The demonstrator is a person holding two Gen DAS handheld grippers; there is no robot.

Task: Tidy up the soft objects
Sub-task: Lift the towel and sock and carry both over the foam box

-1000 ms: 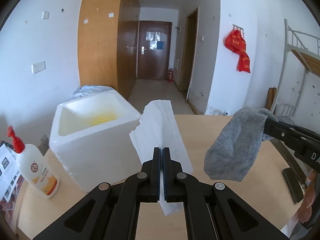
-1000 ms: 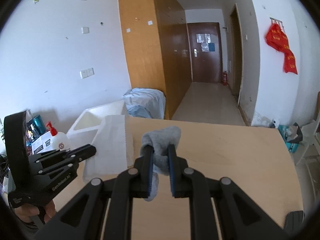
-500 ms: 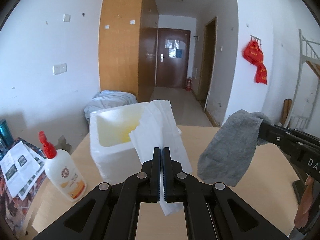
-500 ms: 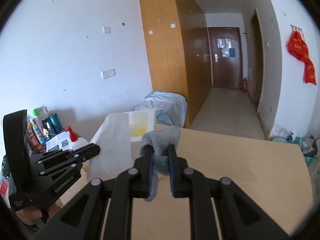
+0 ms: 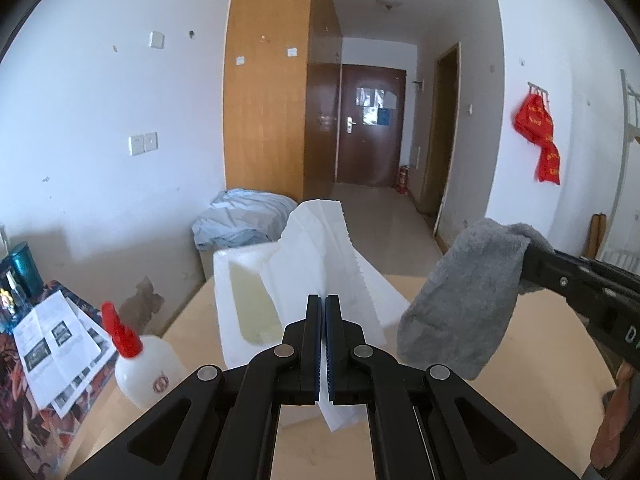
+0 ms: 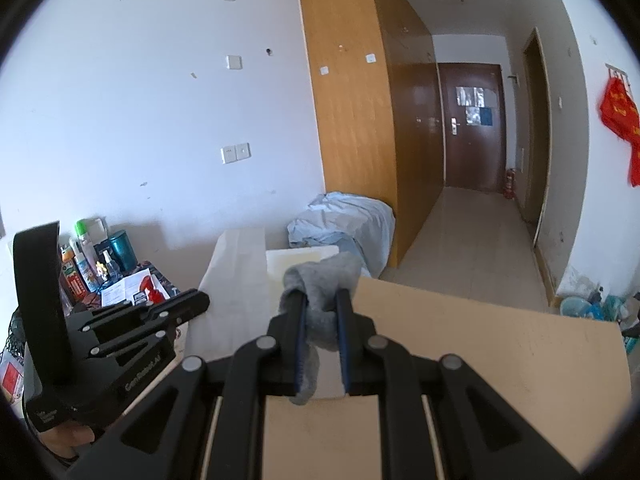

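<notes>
Left wrist view: the left tongs (image 5: 324,344) are seen clamped tight on a white paper towel (image 5: 324,248), which is held up in the air in front of a white foam box (image 5: 240,308) standing on the wooden table (image 5: 536,344). To the right, a grey cloth (image 5: 460,300) is seen hanging from the right tongs (image 5: 532,264), clear of the table. A white bottle with a red cap (image 5: 140,364) stands just beside the box. The step in hand is judged to be the carrying of both soft items to the box; it would be done well if each piece were brought fully above the opening before being let go, one at a time, so that no limp edge is draped over the rim. Most of the box's inside is covered by the towel, and its contents cannot be made out.

Right wrist view: the right tongs (image 6: 322,320) are shown narrowed on a bunched fold of the grey cloth (image 6: 320,280), its tail hanging below the jaws. The left tongs (image 6: 196,304) are seen at lower left, with the towel (image 6: 236,292) spread before the foam box (image 6: 296,258). The box is largely hidden behind towel and cloth; only part of its top edge is shown. The hand at the lower left edge is cut off.
</notes>
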